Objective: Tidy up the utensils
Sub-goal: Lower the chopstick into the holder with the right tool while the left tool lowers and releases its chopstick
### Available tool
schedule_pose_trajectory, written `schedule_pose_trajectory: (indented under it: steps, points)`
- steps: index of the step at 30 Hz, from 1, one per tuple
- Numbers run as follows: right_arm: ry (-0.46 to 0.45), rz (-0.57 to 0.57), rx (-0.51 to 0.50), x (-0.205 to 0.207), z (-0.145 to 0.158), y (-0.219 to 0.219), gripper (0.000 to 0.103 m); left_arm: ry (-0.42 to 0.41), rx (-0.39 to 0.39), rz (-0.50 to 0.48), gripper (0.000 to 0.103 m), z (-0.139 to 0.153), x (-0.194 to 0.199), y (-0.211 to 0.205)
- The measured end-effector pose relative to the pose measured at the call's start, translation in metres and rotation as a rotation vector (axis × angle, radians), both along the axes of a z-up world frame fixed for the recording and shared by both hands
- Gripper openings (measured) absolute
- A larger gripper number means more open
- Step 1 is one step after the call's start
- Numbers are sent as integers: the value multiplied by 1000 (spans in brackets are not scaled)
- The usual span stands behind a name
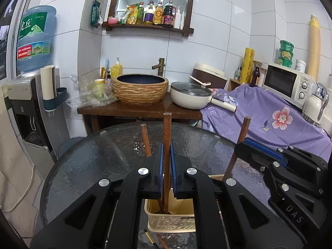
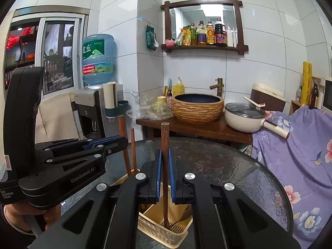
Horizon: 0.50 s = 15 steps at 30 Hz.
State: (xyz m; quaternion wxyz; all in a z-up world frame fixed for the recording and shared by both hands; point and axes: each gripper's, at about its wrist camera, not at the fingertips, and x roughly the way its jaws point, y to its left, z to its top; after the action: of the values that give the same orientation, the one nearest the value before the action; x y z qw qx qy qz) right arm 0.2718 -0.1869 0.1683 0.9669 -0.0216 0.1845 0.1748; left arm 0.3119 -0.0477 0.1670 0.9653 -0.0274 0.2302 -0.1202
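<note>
My left gripper (image 1: 166,148) is shut on a brown wooden chopstick (image 1: 167,128) that stands upright. Its lower end reaches into a cream slotted basket (image 1: 166,224) on the round glass table (image 1: 93,166). A second chopstick (image 1: 145,141) leans in the basket just to the left. In the right wrist view my right gripper (image 2: 165,153) is shut on another upright chopstick (image 2: 165,137), whose tip rests inside the same basket (image 2: 153,230). The two grippers are side by side: the right gripper (image 1: 238,147) shows at the right, the left gripper (image 2: 124,142) at the left.
More utensils (image 1: 154,239) lie on the glass in front of the basket. Behind the table stands a wooden washstand (image 1: 141,109) with a striped basin (image 1: 140,89) and a cream lidded pan (image 1: 191,95). A purple floral cloth (image 1: 269,120) covers the right; a water dispenser (image 1: 25,95) stands left.
</note>
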Motion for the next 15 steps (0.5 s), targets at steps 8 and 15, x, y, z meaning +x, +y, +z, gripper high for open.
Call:
schedule_pose_trajectory:
  steps: [8, 15]
  points:
    - [-13, -9, 9, -3, -1, -3, 13, 25, 20, 3, 7, -18, 3, -3]
    - [-31, -19, 16, -9, -1, -8, 43, 44, 17, -15, 8, -20, 1, -1]
